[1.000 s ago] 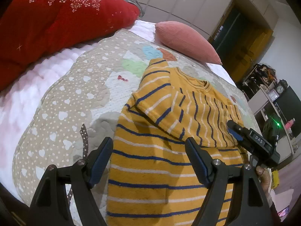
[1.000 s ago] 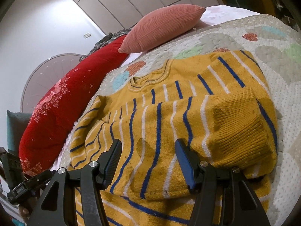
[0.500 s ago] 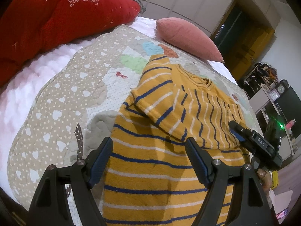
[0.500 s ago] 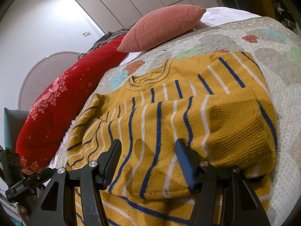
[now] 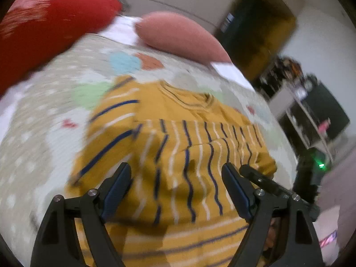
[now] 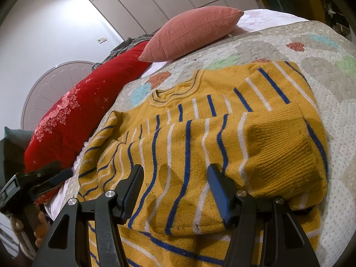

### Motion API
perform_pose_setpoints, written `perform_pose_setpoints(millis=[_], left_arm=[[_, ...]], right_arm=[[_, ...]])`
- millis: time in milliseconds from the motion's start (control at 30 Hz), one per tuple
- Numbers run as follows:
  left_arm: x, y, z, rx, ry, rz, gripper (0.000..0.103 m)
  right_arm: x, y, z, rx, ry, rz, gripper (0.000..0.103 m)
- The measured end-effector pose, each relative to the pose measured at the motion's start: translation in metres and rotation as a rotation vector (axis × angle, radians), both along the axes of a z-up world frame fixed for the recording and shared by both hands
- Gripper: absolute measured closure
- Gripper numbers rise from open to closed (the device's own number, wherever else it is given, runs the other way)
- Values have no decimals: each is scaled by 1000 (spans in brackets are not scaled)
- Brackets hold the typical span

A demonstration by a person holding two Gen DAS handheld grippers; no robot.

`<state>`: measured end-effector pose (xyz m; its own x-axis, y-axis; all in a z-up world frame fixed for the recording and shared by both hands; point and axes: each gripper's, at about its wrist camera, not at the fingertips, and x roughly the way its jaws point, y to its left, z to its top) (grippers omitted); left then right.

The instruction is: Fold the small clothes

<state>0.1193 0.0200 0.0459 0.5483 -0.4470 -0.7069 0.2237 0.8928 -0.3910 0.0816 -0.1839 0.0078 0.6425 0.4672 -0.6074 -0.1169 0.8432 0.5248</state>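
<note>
A bed is covered by a patchwork quilt (image 6: 289,51). On the quilt a yellow striped sweater (image 6: 200,138) is laid, sleeves folded across. Beyond its collar a pink cushion (image 6: 193,35) and a red pillow (image 6: 89,111) are seen.

Soft indoor light; the left wrist view is motion-blurred (right stays sharp), both edges fisheye-bent.

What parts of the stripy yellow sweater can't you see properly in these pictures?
- Left wrist view: the sweater is smeared by motion blur, so its knit and edges are unclear.
- Both views: its bottom hem is cut off by the lower edge and hidden behind the jaws.
- Right wrist view: the folded sleeves cover the chest underneath.
</note>
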Motion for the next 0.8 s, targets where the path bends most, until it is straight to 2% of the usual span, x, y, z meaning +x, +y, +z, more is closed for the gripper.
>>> perform_pose_setpoints(millis=[67, 100, 133, 167, 200, 300, 400, 433, 467, 567, 667, 733, 800], left_arm=[[29, -4, -14, 35, 45, -22, 21], [46, 2, -22, 47, 77, 3, 21], [58, 10, -27, 38, 98, 27, 28], [68, 22, -29, 17, 110, 62, 33], [77, 39, -28, -30, 119, 113, 43], [77, 83, -26, -142, 109, 261, 44], [70, 115, -37, -216, 135, 341, 44], [68, 120, -39, -203, 144, 363, 39], [64, 124, -43, -162, 160, 393, 38], [49, 133, -43, -188, 150, 391, 38], [26, 130, -30, -161, 140, 393, 36], [4, 119, -15, -101, 102, 365, 34], [-31, 102, 6, -1, 26, 335, 32]], right_arm=[[0, 1, 0, -1, 0, 0, 40], [0, 1, 0, -1, 0, 0, 40], [0, 1, 1, 0, 0, 1, 40], [0, 1, 1, 1, 0, 1, 40], [0, 1, 1, 2, 0, 1, 40], [0, 1, 0, 5, -1, 2, 40], [0, -1, -1, 11, -2, 1, 40], [0, -1, -1, 14, -3, 1, 40], [-1, -3, -1, 15, -3, 2, 40], [-1, -4, -1, 19, -5, 2, 40], [-3, -6, -2, 31, -9, 0, 40], [-4, -9, -2, 47, -13, 0, 40], [-5, -12, -3, 72, -18, 2, 40]])
